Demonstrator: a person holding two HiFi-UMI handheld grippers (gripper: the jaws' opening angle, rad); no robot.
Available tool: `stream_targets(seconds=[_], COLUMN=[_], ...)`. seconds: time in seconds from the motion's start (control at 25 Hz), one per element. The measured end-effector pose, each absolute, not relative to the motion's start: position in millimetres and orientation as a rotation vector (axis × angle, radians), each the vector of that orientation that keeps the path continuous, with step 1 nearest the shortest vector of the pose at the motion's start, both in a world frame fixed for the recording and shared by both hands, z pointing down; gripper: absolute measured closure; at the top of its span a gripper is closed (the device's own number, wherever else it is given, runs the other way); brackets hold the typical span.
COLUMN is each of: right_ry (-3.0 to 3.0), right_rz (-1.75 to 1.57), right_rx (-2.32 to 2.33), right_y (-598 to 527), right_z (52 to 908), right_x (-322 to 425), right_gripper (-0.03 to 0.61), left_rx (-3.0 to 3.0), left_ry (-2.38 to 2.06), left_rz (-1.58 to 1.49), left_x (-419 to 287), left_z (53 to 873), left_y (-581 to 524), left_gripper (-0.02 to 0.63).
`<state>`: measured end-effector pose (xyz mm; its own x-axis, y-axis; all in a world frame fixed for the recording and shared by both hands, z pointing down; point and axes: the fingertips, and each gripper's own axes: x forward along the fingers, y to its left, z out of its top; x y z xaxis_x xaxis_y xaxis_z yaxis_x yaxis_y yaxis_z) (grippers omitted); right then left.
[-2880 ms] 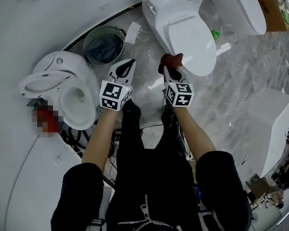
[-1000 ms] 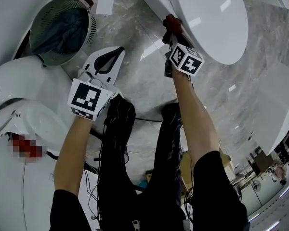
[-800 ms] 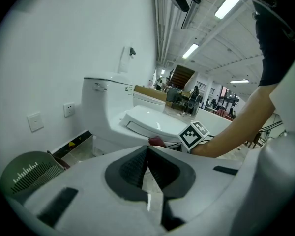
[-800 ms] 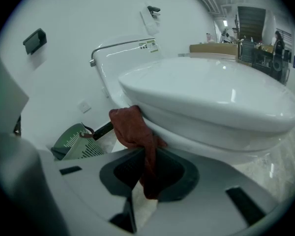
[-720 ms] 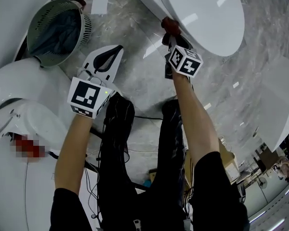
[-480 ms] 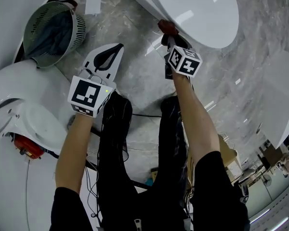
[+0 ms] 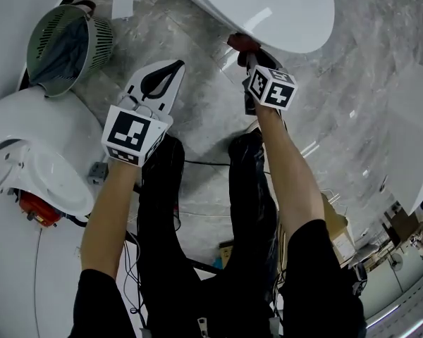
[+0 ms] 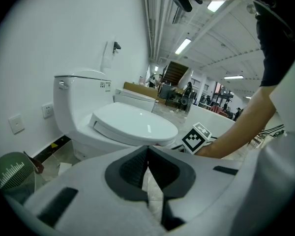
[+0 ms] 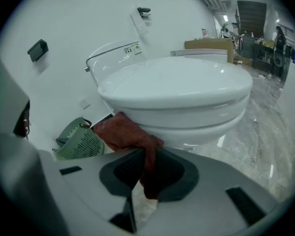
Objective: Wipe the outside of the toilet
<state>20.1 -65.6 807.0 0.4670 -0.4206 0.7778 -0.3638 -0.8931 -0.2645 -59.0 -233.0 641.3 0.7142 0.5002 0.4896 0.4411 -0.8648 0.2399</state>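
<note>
The rag [image 9: 125, 132] is soft, light and limp, best held by a bunched fold. The right gripper [image 9: 146, 156] has its fingers [image 9: 119, 173] clamped on such a fold, pressing the rag to the toilet [image 9: 187, 95] bowl just under the seat rim. The left gripper [image 8: 147, 151] is closed and empty. A second ago the rag touched much the same spot, and both grippers have barely moved.

I count two grippers: the left gripper [image 7: 175, 66] and the right gripper [image 7: 249, 55]. One red cloth [image 7: 240, 42] is pinched in the right gripper. There are two toilets: the big toilet [image 7: 268, 5] just ahead of the right gripper, and the other toilet [image 7: 42, 146] left of the left gripper. One green basket [image 7: 56, 37] sits ahead of the left gripper.
</note>
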Motion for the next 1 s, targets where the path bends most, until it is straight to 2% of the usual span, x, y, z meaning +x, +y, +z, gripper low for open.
stream_targets(seconds=[1.0], right_ry=[0.692], right_rz=[-1.638], right_rx=[-2.699], right_y=[98], right_z=[820], right_x=[79], right_gripper=[0.514], left_rx=[2.83], left_ry=[0.565], left_rz=[0.848], left_x=[-35], left_z=[638], left_y=[-135], left_gripper=[0.615])
